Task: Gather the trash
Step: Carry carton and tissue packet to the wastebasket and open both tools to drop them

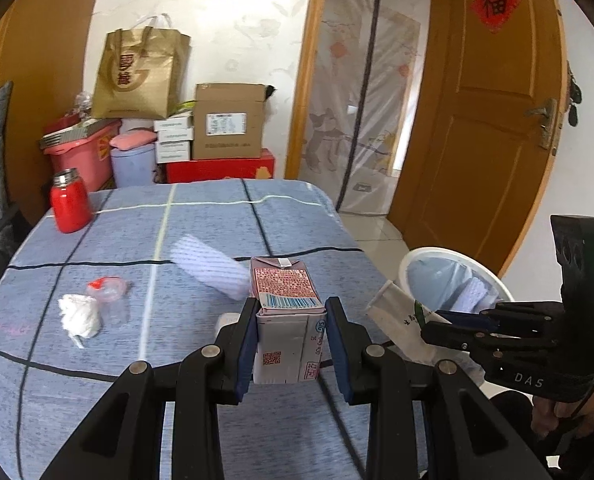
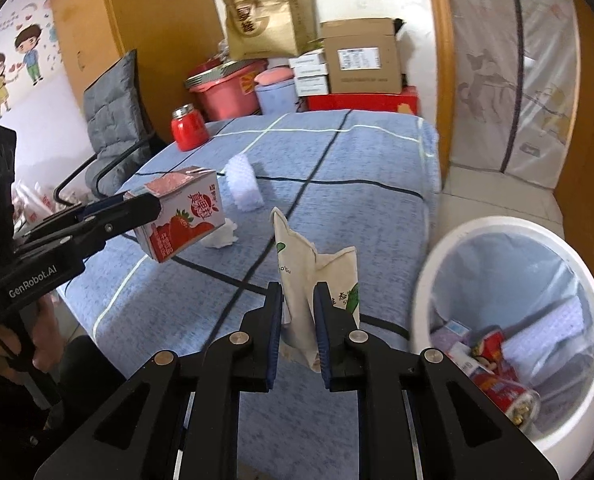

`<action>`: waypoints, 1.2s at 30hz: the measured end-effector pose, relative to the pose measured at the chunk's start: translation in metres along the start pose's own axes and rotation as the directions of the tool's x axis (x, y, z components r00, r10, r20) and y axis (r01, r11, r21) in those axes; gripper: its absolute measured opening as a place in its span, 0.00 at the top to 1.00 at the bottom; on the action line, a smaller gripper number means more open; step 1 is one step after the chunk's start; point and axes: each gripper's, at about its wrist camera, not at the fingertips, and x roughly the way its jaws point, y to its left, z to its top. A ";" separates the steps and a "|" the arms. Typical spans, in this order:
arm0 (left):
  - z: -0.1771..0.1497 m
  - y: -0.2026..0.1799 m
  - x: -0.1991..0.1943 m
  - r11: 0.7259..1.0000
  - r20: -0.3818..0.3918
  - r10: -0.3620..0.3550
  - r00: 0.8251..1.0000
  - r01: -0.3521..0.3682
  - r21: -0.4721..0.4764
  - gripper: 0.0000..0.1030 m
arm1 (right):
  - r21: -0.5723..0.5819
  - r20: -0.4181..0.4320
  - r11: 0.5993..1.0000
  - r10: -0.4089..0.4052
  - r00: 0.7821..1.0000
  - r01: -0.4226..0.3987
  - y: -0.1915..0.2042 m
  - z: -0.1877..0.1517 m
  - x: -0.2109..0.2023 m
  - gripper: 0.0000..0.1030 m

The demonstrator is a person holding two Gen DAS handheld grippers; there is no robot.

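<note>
Trash in both grippers at once, which is why each one is lifted clear of the table [image 1: 297, 216] and turned toward the white bin [image 2: 577, 272] standing on the floor just beside the table's right edge. My left gripper [image 1: 291, 340] has its jaws closed on a strawberry milk carton [image 1: 285, 308], clamped across the narrow sides so the box stays square and cannot twist out; from the right wrist view it hangs tilted above the blue checked cloth. My right gripper [image 2: 297, 328] has its jaws closed on a flattened paper pouch [image 2: 309, 280], pinched near the lower end so the floppy top stands up between the fingers. I judge the pouch goes first, since it sits nearer the bin mouth, and the carton follows.

The bin already has a liner and some packets and a red can inside, so the collecting is partly done. Several pieces remain on the cloth: a white foam sleeve [image 1: 209, 268] near the middle, a crumpled tissue [image 1: 79, 314], and a bit of clear plastic wrap [image 1: 109, 288] with a red tag beside it. A red flask [image 1: 69, 200] stands upright at the far left corner; I take that as something to keep, not trash.

My worry is the pouch sagging and catching the rim as I swing over.
</note>
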 end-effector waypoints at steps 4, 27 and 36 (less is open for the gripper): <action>0.000 -0.017 0.008 0.999 -0.012 -0.043 0.999 0.043 0.019 0.68 | 0.034 0.012 0.999 -0.035 0.999 0.035 -0.016 -0.005 -0.013 0.84; 0.009 -0.137 0.079 0.949 -0.114 -0.269 0.956 0.284 0.141 0.68 | 0.248 0.042 0.947 -0.220 0.975 0.203 -0.124 -0.039 -0.074 0.84; 0.005 -0.161 0.108 0.932 -0.165 -0.299 0.940 0.325 0.162 0.68 | 0.297 0.027 0.931 -0.232 0.972 0.214 -0.148 -0.048 -0.074 0.83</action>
